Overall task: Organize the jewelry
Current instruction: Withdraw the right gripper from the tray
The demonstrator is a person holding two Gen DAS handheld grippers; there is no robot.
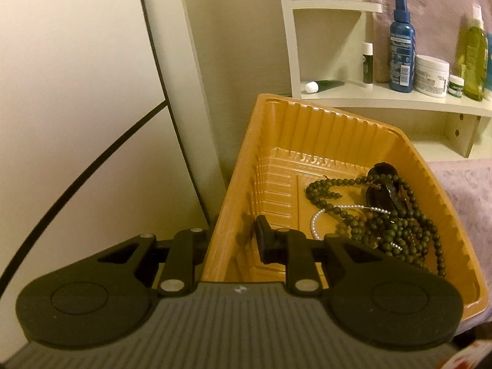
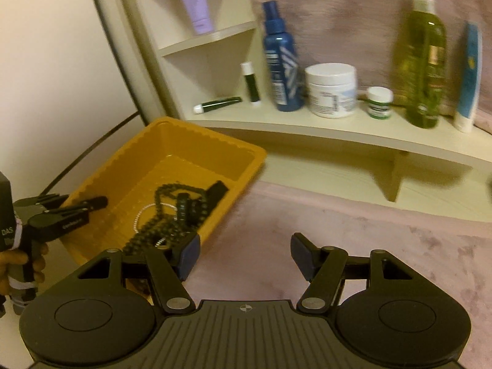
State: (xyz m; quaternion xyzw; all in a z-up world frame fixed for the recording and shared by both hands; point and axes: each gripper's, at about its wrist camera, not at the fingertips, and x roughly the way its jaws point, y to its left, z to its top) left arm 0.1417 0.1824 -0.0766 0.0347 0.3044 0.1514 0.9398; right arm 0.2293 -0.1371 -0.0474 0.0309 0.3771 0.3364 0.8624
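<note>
my left gripper (image 1: 235, 240) is clenched on the near wall of the yellow tray (image 1: 307, 117), which sits at the left edge of the pink cloth (image 2: 338, 230). inside, dark bead necklaces (image 1: 396, 227) lie tangled with a pearl strand (image 1: 319, 220) toward the tray's right side. my right gripper (image 2: 243, 255) hovers released over the cloth.

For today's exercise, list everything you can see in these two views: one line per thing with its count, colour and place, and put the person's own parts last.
tray: one, orange-yellow, on the pink cloth below the shelf
bead necklaces: a tangle, dark green, inside the tray
pearl strand: one, white, among the beads
spray bottle: one, blue, on the shelf
jar: one, white, right of the blue bottle
small jar: one, white and green
tall bottle: one, green
purple tube: one, upper shelf
left gripper: black, clamped on the tray's wall
right gripper: black, open above the cloth
hand: one, holding the left gripper
</note>
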